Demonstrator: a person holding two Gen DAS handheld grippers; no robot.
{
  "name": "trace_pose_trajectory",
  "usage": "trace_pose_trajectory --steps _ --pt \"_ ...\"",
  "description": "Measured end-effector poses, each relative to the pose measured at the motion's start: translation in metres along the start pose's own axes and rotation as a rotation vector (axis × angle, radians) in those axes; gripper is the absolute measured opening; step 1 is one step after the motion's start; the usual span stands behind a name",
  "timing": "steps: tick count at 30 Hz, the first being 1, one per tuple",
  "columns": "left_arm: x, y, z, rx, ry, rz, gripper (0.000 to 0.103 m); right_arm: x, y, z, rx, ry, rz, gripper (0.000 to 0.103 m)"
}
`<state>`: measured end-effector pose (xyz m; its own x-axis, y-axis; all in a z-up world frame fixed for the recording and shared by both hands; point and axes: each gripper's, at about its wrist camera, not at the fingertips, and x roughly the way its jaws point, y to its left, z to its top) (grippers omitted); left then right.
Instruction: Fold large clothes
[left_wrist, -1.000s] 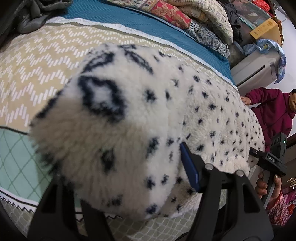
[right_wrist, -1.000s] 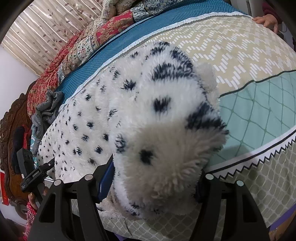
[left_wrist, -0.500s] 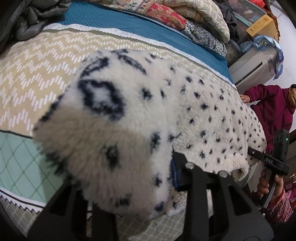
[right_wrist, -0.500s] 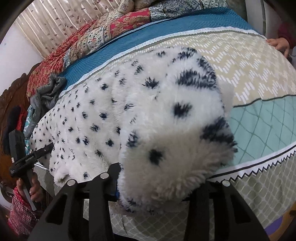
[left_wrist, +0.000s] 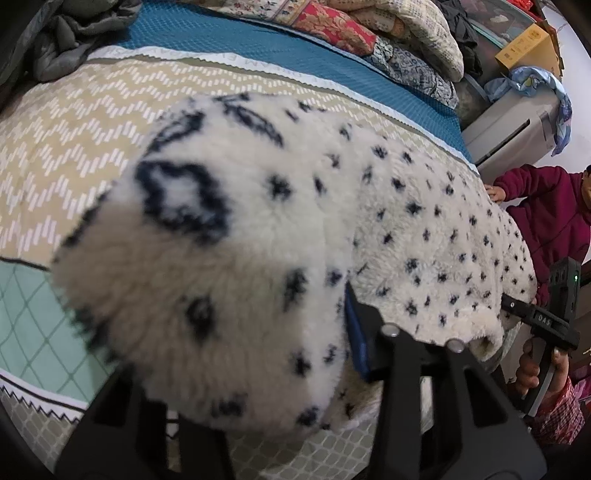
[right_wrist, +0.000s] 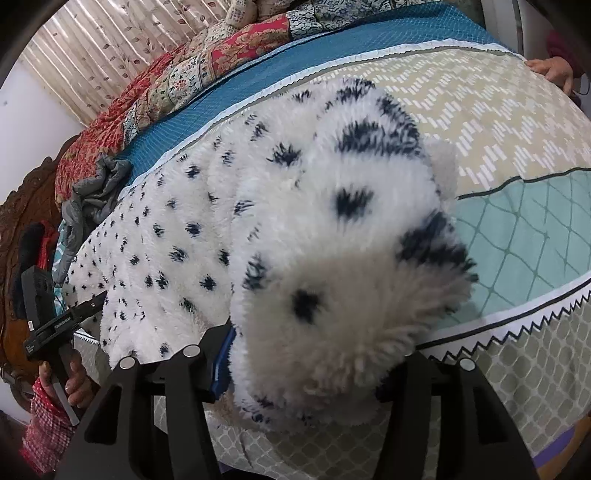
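Observation:
A large white fleece garment (left_wrist: 406, 221) with dark blue spots lies spread over the bed. One bunched end of it fills the left gripper (left_wrist: 236, 350), whose blue pad (left_wrist: 356, 332) presses into the pile while the jaws are opening slightly. Another bunched end (right_wrist: 332, 258) sits between the jaws of the right gripper (right_wrist: 314, 354), which are also opening a little, pads still against the fleece. Each gripper shows at the edge of the other's view, in a hand at the garment's hem (left_wrist: 546, 321) (right_wrist: 55, 325).
The bed cover (left_wrist: 74, 122) is beige zigzag with a teal panel (right_wrist: 524, 236) and a blue band behind. Quilts (left_wrist: 369, 33) and a grey cloth (right_wrist: 92, 192) pile at the back. A person in a maroon sleeve (left_wrist: 546, 206) stands at the bed's far side, with a hand (right_wrist: 550, 70) on its edge.
Both pairs of jaws have drawn in on the bunched fleece compared with a second ago. The hands and the garment have hardly shifted.

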<state>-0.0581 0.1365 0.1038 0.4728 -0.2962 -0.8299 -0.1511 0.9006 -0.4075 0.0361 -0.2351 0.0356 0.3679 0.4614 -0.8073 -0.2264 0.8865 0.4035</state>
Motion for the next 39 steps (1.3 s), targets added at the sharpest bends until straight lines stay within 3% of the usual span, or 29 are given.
trace_pose_trajectory --steps 7,23,25,28,31,32,33,35,39 --pt "-0.002 -0.003 -0.001 0.019 -0.009 0.0 0.03 -0.003 0.011 -0.002 -0.067 -0.017 -0.028 0.03" --pt "-0.008 -0.002 -0.002 0.027 -0.017 -0.001 0.026 -0.004 0.016 -0.004 -0.083 -0.032 -0.036 0.028" --pt "-0.007 -0.001 -0.002 0.028 -0.013 0.005 0.027 -0.004 0.017 -0.005 -0.082 -0.03 -0.035 0.029" --pt "-0.002 -0.002 0.0 0.0 0.003 0.019 0.041 -0.004 0.016 -0.005 -0.079 -0.027 -0.031 0.029" --pt "0.002 -0.002 0.002 -0.005 0.007 0.019 0.041 -0.004 0.014 -0.004 -0.073 -0.023 -0.029 0.029" --pt "0.002 -0.004 0.002 0.0 0.005 0.023 0.04 -0.003 0.012 -0.003 -0.069 -0.021 -0.027 0.029" --pt "0.001 -0.004 0.002 0.003 0.0 0.02 0.032 -0.003 0.012 -0.003 -0.066 -0.021 -0.026 0.029" --pt "-0.002 -0.006 0.002 0.013 -0.012 0.012 0.025 -0.004 0.011 -0.003 -0.06 -0.022 -0.021 0.029" --pt "-0.024 -0.015 0.006 0.021 -0.052 -0.018 0.02 -0.024 0.014 0.006 -0.044 -0.055 0.031 0.024"
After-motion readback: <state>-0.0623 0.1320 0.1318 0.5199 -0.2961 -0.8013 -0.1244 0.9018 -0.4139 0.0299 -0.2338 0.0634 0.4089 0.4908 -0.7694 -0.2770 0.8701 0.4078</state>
